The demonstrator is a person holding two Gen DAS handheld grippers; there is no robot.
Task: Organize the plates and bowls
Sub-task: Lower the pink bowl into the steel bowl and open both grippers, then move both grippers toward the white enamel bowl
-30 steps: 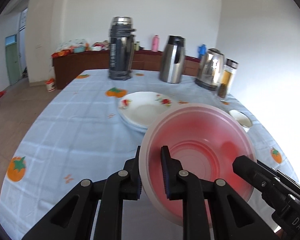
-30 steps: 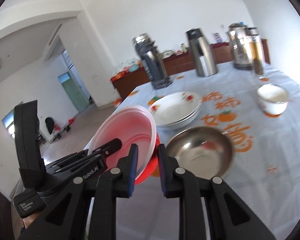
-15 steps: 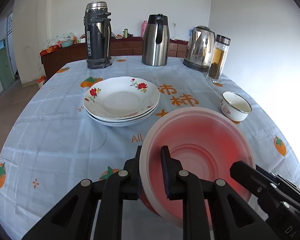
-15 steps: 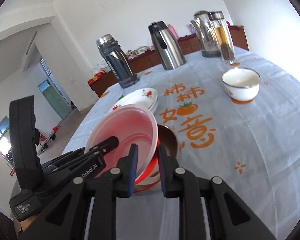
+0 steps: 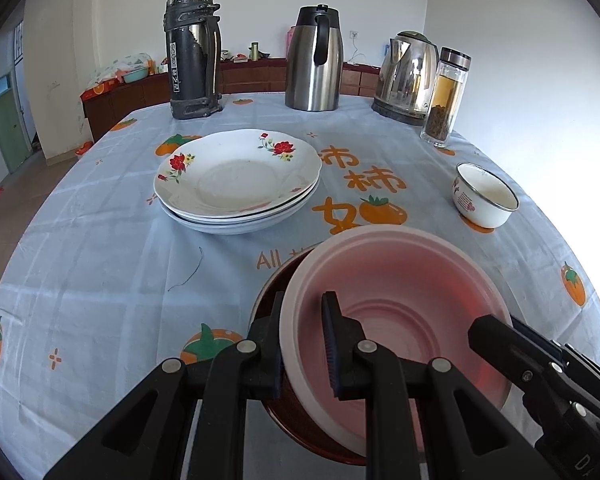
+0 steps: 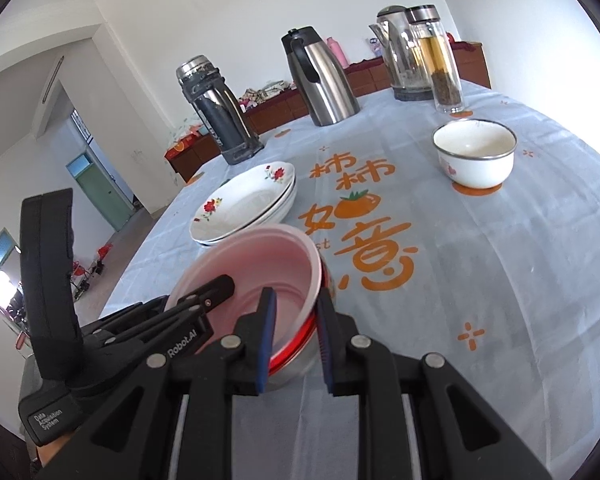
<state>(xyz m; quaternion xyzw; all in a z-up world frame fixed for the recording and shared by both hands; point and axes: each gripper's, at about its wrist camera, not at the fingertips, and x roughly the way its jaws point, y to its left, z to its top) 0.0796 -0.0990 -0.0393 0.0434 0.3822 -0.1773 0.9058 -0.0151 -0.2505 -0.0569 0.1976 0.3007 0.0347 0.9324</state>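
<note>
A pink plastic bowl point(image 5: 396, 292) with a red bowl nested under it sits inside a steel bowl point(image 5: 266, 304) at the near table edge. My left gripper point(image 5: 302, 344) is shut on the pink bowl's left rim. My right gripper point(image 6: 296, 336) straddles the bowls' right rim point(image 6: 314, 280), jaws slightly apart on the rim, and it shows in the left wrist view point(image 5: 500, 336). A stack of white flowered plates point(image 5: 240, 178) lies mid-table, also in the right wrist view point(image 6: 246, 206). A small white enamel bowl point(image 5: 484, 196) stands at the right, also in the right wrist view point(image 6: 474, 156).
At the back of the table stand a dark thermos point(image 5: 192, 52), a steel jug point(image 5: 316, 60), a kettle point(image 5: 410, 76) and a glass tea bottle point(image 5: 444, 96). The tablecloth point(image 5: 100, 248) is pale blue with orange prints. A sideboard lies behind.
Both grippers have lowered the pink and red bowls into the steel bowl on the table. The right jaws have opened a little wider around the rim.
</note>
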